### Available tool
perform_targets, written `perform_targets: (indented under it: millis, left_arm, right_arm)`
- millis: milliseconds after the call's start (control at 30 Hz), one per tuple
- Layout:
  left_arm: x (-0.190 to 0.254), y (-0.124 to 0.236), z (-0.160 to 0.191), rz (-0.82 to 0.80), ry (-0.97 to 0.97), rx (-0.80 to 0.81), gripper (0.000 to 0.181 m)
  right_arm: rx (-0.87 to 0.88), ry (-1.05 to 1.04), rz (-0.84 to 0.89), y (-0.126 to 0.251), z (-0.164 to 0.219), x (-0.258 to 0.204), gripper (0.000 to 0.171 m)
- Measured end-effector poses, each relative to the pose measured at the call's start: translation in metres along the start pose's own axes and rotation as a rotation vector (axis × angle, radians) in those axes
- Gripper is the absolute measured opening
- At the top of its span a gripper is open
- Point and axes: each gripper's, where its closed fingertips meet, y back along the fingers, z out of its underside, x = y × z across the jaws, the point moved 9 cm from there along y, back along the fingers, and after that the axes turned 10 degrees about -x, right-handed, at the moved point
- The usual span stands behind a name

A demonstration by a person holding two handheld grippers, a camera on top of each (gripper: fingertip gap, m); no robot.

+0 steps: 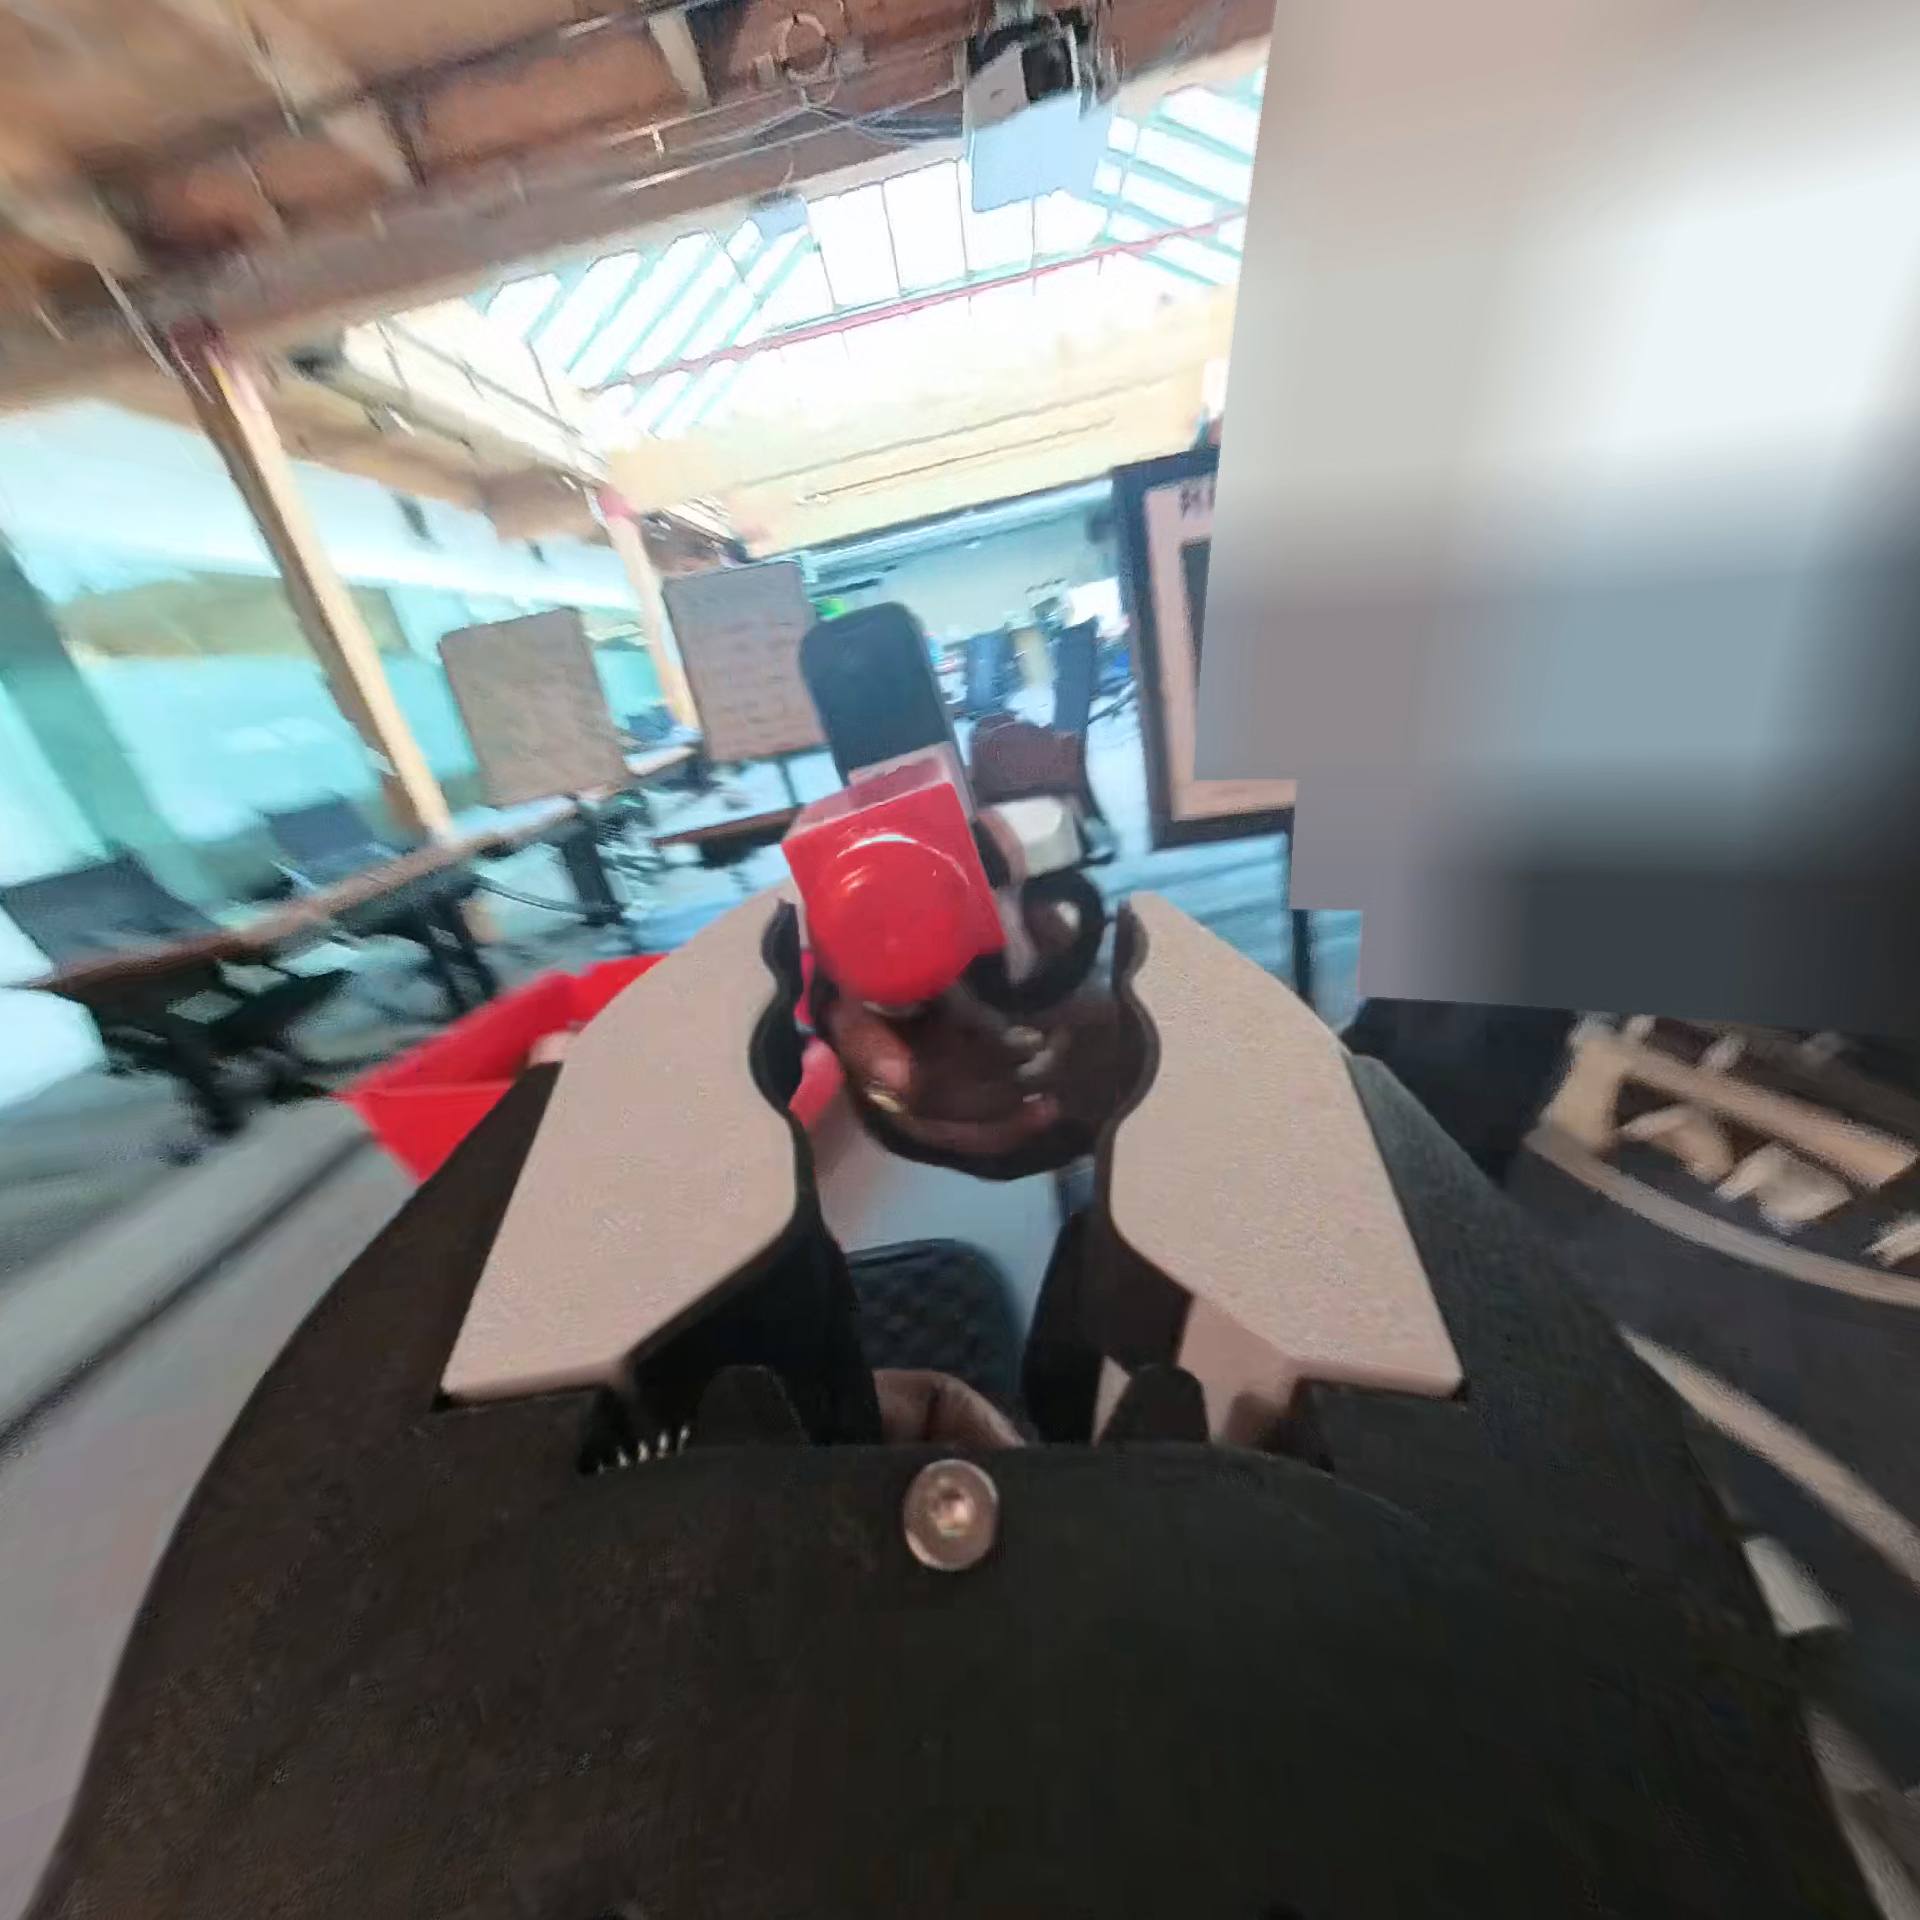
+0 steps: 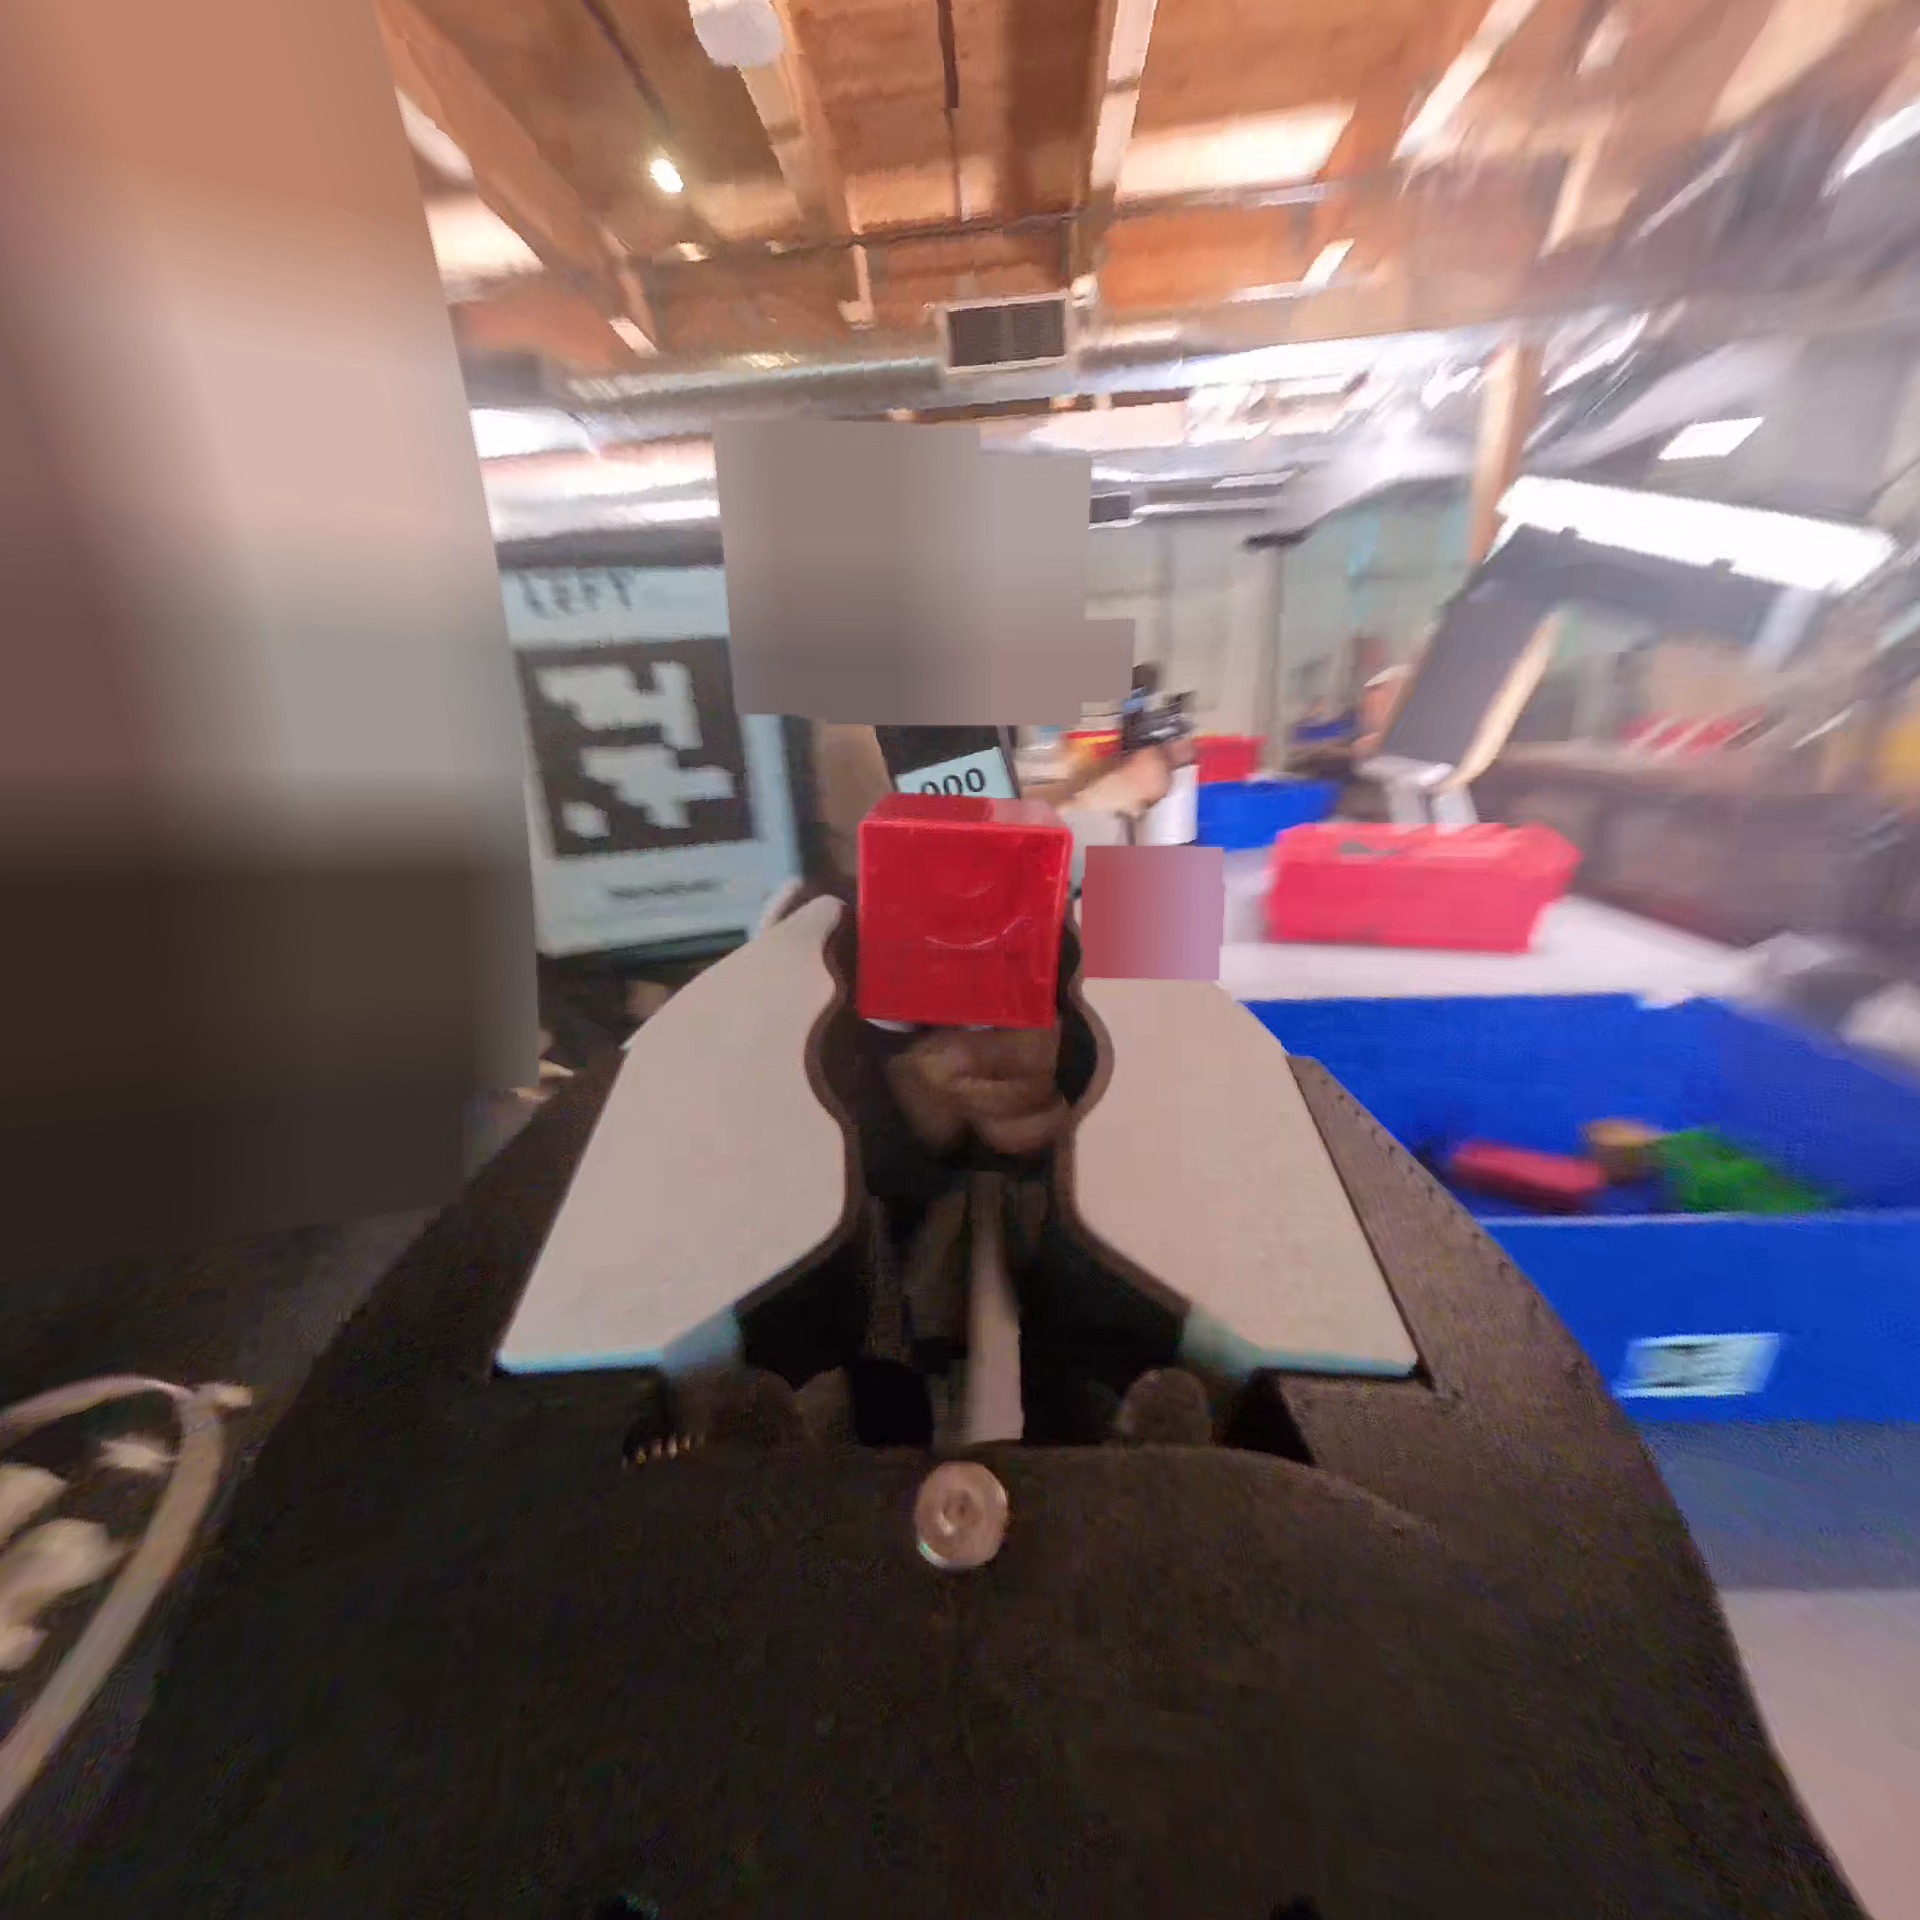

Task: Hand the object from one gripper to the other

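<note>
red plastic cube (image 2: 961, 920) sits squared and centred at the tips of the right claw (image 2: 956, 961). its sides run flush against both grey fingers, so we read the right claw as pinching the cube, though motion blur softens the contact lines. the cube is up in the air, clear of any tabletop, with a hand just below it.

from the left wrist view the same cube (image 1: 894, 904) shows a rounded red knob (image 1: 888, 940) on the face turned toward us. the left claw (image 1: 956, 925) is spread wide with nothing in it. the cube lies straight ahead at its mouth, closer to the finger on the picture's left, with an open gap on the other side. whether it is already between the tips or just beyond them, we cannot tell.

the two claws face each other nose to nose. the cube has no real long axis, so we judge the coming move turns on centring the left claw on the cube and closing across two free side faces, before the right lets go.

a blue plastic bin (image 2: 1558, 1070) with small toys sits off to the side.
</note>
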Motion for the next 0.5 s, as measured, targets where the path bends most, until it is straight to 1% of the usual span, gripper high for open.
perform_targets:
  millis: [67, 133, 200, 367, 433, 500]
  left_arm:
    - [-0.003, -0.002, 0.000, 0.073, 0.151, 0.030, 0.056]
    - [-0.004, -0.004, 0.002, 0.096, 0.197, 0.052, 0.051]
    - [-0.004, -0.006, 0.004, 0.079, 0.175, 0.041, 0.042]
    - [0.000, -0.008, 0.003, 0.045, 0.117, 0.036, 0.033]
    - [0.000, -0.007, 0.003, 0.046, 0.099, 0.036, 0.033]
    - [-0.001, -0.005, 0.003, 0.042, 0.061, 0.052, 0.033]
  right_arm:
    - [-0.033, 0.175, 0.078, 0.003, -0.003, -0.007, 0.036]
    - [-0.064, 0.238, 0.107, 0.004, -0.004, -0.012, 0.036]
    - [-0.072, 0.245, 0.100, 0.005, -0.006, -0.014, 0.036]
    - [-0.091, 0.214, 0.068, 0.003, -0.004, -0.015, 0.036]
    - [-0.099, 0.197, 0.072, 0.002, -0.005, -0.015, 0.036]
    - [-0.111, 0.137, 0.077, 0.000, -0.005, -0.015, 0.037]
